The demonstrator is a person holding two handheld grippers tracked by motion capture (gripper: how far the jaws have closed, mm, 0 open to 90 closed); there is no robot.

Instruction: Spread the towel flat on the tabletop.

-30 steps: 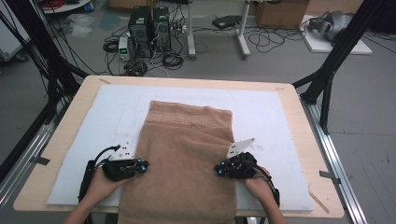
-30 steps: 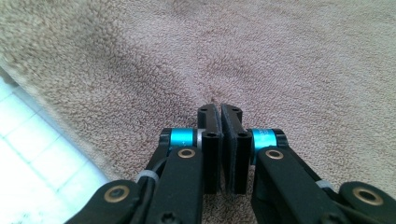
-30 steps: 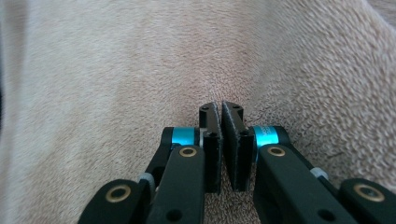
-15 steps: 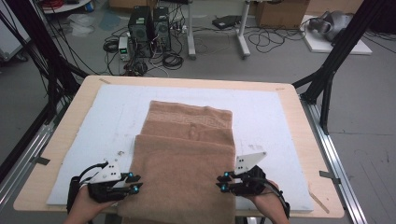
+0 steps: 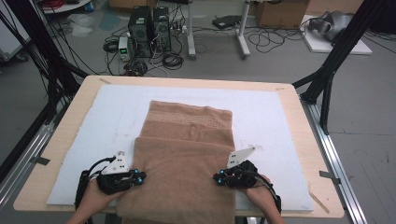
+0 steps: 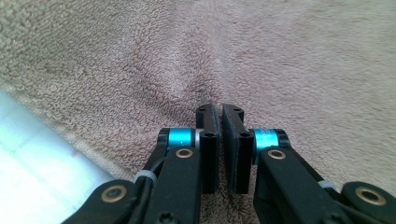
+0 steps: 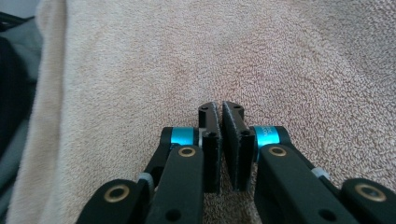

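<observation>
The towel [image 5: 187, 154] lies on the white mat [image 5: 93, 121], its near part folded over and hanging off the table's front edge; the likely trouble is a skewed fold, caused by one hand pulling further than the other, or the overhang dragging the cloth down. The left gripper [image 5: 138, 176] and right gripper [image 5: 217, 178] sit at the towel's side edges; both have just been closing, jaws now clenched, each seemingly pinching a little pile.

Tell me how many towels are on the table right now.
1: a brown towel lying mid-table on the white mat, its near end hanging over the front edge. Its folded layers could hide another.
</observation>
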